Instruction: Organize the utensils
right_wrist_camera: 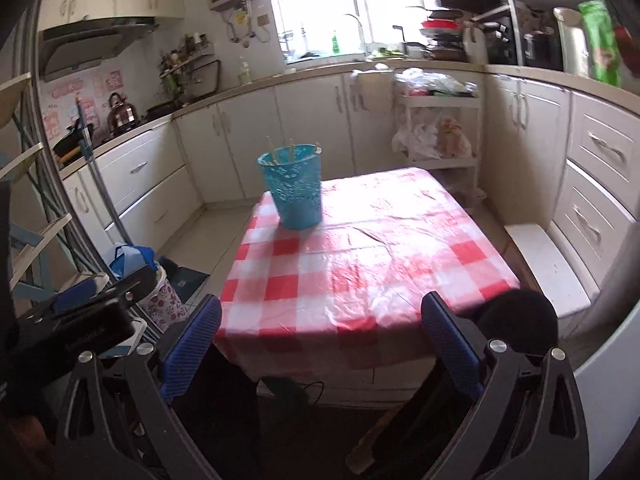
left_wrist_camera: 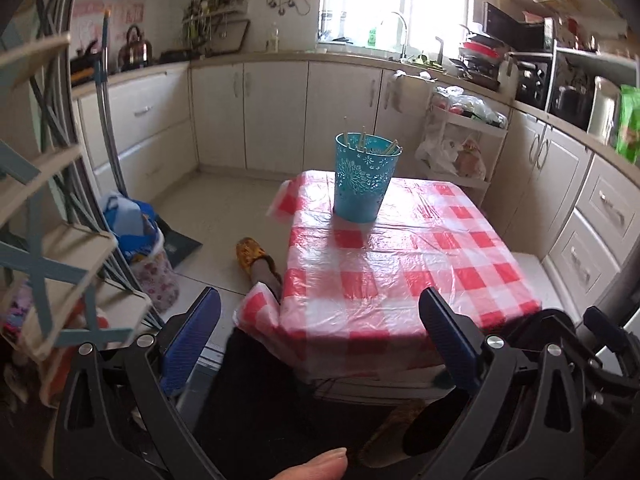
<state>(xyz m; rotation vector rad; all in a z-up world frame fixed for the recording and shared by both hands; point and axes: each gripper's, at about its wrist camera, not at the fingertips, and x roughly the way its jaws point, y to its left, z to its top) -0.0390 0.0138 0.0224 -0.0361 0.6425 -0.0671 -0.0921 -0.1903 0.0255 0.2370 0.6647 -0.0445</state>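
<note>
A turquoise perforated holder (left_wrist_camera: 366,178) stands upright at the far end of a table with a red-and-white checked cloth (left_wrist_camera: 400,264). Several pale chopsticks (left_wrist_camera: 390,147) stick out of its rim. It also shows in the right wrist view (right_wrist_camera: 296,186) with chopsticks (right_wrist_camera: 274,154) in it, on the far left part of the cloth (right_wrist_camera: 360,264). My left gripper (left_wrist_camera: 320,332) is open and empty, held back before the table's near edge. My right gripper (right_wrist_camera: 320,332) is open and empty, also short of the near edge. No loose utensils show on the cloth.
White kitchen cabinets (left_wrist_camera: 276,112) wrap around the table. A wooden rack (left_wrist_camera: 60,248) stands at left, with a bagged bin (left_wrist_camera: 148,252) beside it. A white trolley with bags (right_wrist_camera: 440,128) stands past the table. A white stool (right_wrist_camera: 548,268) is at right. A slippered foot (left_wrist_camera: 256,258) rests left of the table.
</note>
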